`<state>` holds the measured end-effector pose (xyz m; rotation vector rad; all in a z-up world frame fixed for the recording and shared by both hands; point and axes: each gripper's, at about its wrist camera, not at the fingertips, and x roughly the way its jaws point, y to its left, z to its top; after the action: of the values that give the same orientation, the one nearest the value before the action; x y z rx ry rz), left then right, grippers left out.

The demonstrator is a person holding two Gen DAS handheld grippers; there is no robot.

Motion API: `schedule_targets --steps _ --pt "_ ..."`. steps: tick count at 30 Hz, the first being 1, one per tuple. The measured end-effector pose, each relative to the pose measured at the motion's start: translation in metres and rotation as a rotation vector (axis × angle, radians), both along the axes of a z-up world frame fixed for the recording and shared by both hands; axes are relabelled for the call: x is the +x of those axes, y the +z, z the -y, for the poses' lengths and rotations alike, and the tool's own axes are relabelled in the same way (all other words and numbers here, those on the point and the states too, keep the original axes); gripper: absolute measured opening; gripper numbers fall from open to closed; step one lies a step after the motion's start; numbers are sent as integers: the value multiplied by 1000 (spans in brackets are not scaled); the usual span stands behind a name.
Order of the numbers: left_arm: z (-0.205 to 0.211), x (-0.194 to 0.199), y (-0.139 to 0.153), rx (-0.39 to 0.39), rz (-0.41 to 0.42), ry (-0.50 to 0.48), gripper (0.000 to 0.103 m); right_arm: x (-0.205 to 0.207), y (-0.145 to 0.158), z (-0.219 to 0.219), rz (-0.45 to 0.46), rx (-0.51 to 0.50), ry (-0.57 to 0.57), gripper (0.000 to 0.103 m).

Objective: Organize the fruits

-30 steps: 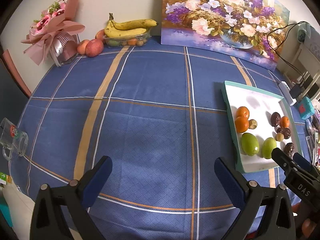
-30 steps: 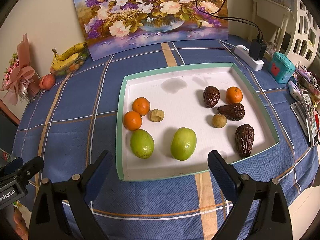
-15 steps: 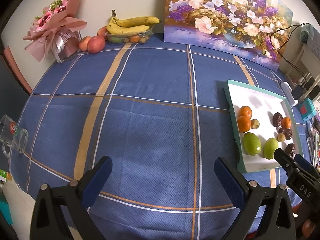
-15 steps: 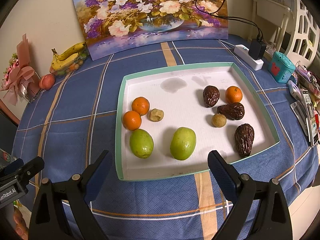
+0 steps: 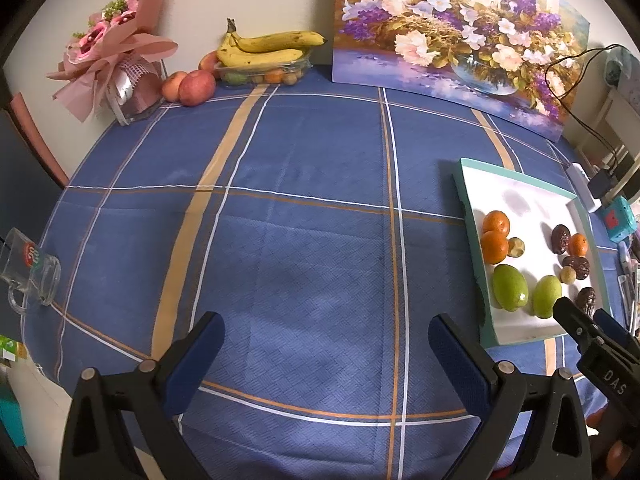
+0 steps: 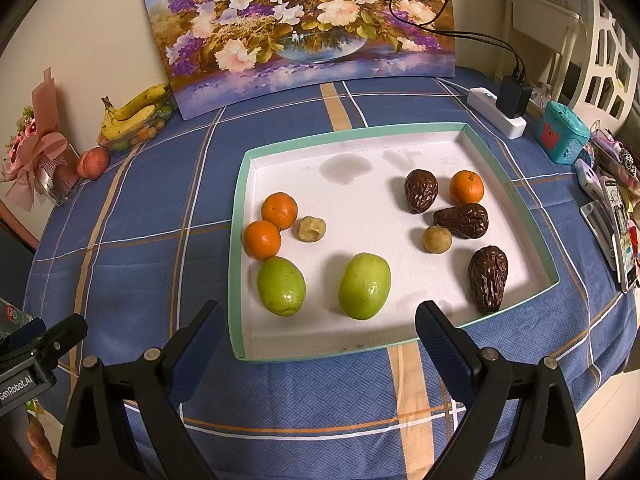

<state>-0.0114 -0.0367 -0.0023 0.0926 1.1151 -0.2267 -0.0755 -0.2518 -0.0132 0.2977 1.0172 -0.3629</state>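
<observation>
A white tray with a teal rim (image 6: pixel 400 132) (image 5: pixel 466 200) lies on the blue checked tablecloth. In it are two green fruits (image 6: pixel 281 286) (image 6: pixel 364 285), three oranges (image 6: pixel 279 210) (image 6: pixel 262 239) (image 6: pixel 466 188), three dark wrinkled dates (image 6: pixel 421 191) (image 6: pixel 464 220) (image 6: pixel 488 278) and two small tan fruits (image 6: pixel 311 228) (image 6: pixel 437 239). My right gripper (image 6: pixel 316 330) is open just before the tray's near edge, holding nothing. My left gripper (image 5: pixel 326 344) is open over bare cloth, left of the tray. The right gripper's tip (image 5: pixel 580 330) shows at the left wrist view's right edge.
Against the far wall stand a flower painting (image 5: pixel 452 32), bananas on a clear box of small fruit (image 5: pixel 266 50), red apples (image 5: pixel 196 87) and a pink bouquet (image 5: pixel 116 60). A glass mug (image 5: pixel 30 270) lies at the left edge. A power strip (image 6: pixel 496 114), teal box (image 6: pixel 562 132) and clutter sit at the right.
The left wrist view has shifted a little: the far wall objects sit lower and larger in frame, the tray slightly lower. The right gripper and the fruits have hardly moved.
</observation>
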Motion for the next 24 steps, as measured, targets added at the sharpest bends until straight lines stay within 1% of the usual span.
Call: schedule_targets --steps 17,24 --pt "3 -1 1 21 11 -3 103 -2 -2 3 0 1 -12 96" --pt "2 -5 6 3 32 -7 103 -1 -1 3 -3 3 -17 96"
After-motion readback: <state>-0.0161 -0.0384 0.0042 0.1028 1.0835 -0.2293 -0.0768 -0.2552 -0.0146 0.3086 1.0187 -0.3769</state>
